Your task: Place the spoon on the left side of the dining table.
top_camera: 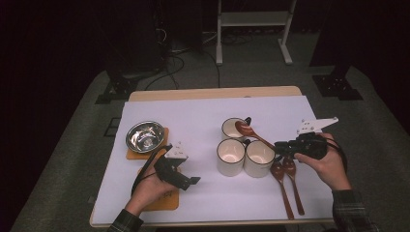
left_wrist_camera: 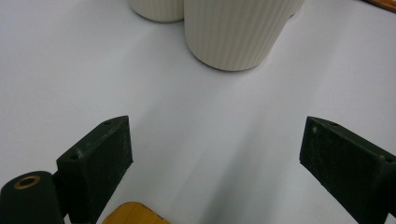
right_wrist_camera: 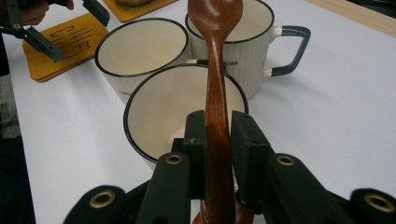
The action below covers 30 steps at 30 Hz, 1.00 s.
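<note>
Three cream mugs with dark rims stand together mid-table: a far one (top_camera: 233, 128), a left one (top_camera: 230, 155) and a right one (top_camera: 259, 157). My right gripper (top_camera: 279, 149) is shut on the handle of a brown wooden spoon (top_camera: 251, 134), whose bowl hovers over the far mug. In the right gripper view the spoon (right_wrist_camera: 217, 70) runs between the pads (right_wrist_camera: 196, 140) above the near mug (right_wrist_camera: 182, 112). My left gripper (top_camera: 186, 180) is open above the white sheet, left of the mugs. Its jaws stand wide apart (left_wrist_camera: 215, 158), with a ribbed mug (left_wrist_camera: 233, 32) ahead.
Two more wooden spoons (top_camera: 287, 186) lie on the sheet under my right hand. A steel bowl (top_camera: 145, 136) rests on a wooden coaster at the left. Another wooden coaster (top_camera: 164, 197) lies under my left hand. The wooden table edge (top_camera: 212, 93) runs along the far side.
</note>
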Available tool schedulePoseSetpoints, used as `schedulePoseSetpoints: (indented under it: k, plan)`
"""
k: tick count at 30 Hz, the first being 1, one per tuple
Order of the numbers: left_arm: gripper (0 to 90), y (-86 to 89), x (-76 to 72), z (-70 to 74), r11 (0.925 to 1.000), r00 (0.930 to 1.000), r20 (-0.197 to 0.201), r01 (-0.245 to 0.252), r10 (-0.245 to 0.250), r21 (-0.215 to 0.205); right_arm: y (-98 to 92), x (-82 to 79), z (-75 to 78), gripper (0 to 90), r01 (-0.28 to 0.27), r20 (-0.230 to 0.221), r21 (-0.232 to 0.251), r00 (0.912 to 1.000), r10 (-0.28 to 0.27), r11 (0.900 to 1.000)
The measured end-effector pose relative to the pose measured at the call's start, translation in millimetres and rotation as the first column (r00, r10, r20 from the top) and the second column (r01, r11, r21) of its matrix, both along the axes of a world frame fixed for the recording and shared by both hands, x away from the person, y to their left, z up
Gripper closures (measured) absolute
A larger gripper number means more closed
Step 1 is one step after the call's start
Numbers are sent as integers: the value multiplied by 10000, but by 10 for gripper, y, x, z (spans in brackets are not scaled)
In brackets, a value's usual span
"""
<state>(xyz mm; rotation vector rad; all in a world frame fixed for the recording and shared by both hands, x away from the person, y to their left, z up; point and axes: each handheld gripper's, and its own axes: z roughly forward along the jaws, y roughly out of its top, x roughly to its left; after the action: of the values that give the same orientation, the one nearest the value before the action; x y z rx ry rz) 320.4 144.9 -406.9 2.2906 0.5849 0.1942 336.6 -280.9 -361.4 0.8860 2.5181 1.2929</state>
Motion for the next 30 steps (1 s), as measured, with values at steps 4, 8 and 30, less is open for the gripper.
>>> schedulePoseSetpoints:
  k: [4,8,30]
  plan:
    - [85,20,35,44,9999,9999,30,132,-132,-39,9,13,13,761,-78,41,-12,10000,78,10000]
    - [85,33,80,96,9997,9997,31,239,-238,-93,25,30,26,761,-132,34,-6,9999,132,9999]
    - [85,1,280,138,9958,9961,-144,871,-875,-279,113,115,79,761,-581,137,-165,9982,583,9982]
